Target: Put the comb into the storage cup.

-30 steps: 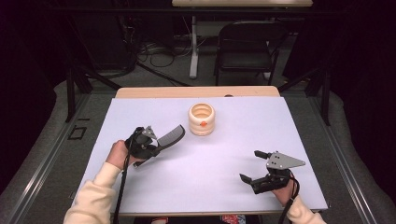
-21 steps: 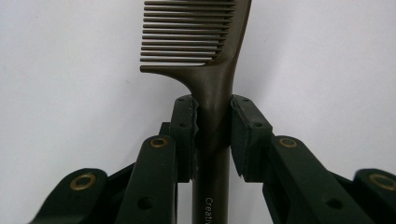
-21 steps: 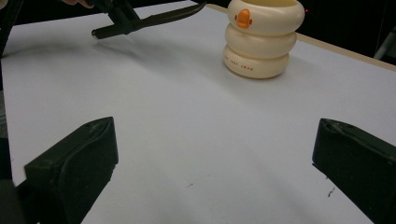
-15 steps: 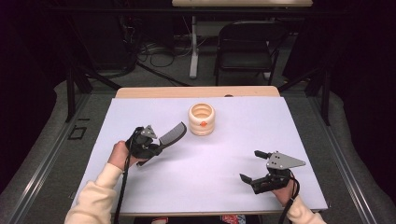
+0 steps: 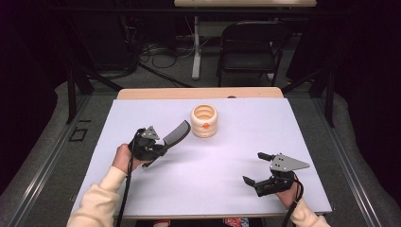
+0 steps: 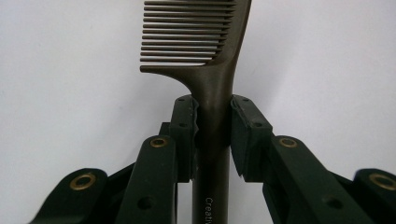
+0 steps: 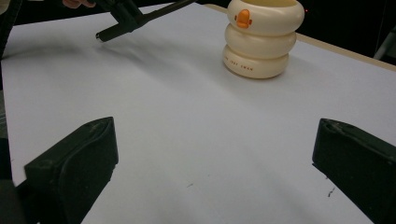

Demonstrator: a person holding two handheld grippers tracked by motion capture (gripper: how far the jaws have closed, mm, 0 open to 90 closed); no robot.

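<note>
High view: comb held off the table beside the cup, nothing shifted in the last second.

Compared with the 2 earlier pictures, both hands sit where they were. The left gripper (image 5: 156, 147) has its jaws narrowed onto the handle of the dark comb (image 5: 177, 134), teeth end angled up toward the cream ringed cup (image 5: 204, 121), near it but not touching. The right gripper (image 5: 259, 168) waits well apart with jaws wide, holding nothing. My guess: the grasp is settled, and carrying the comb to the cup comes next.
</note>
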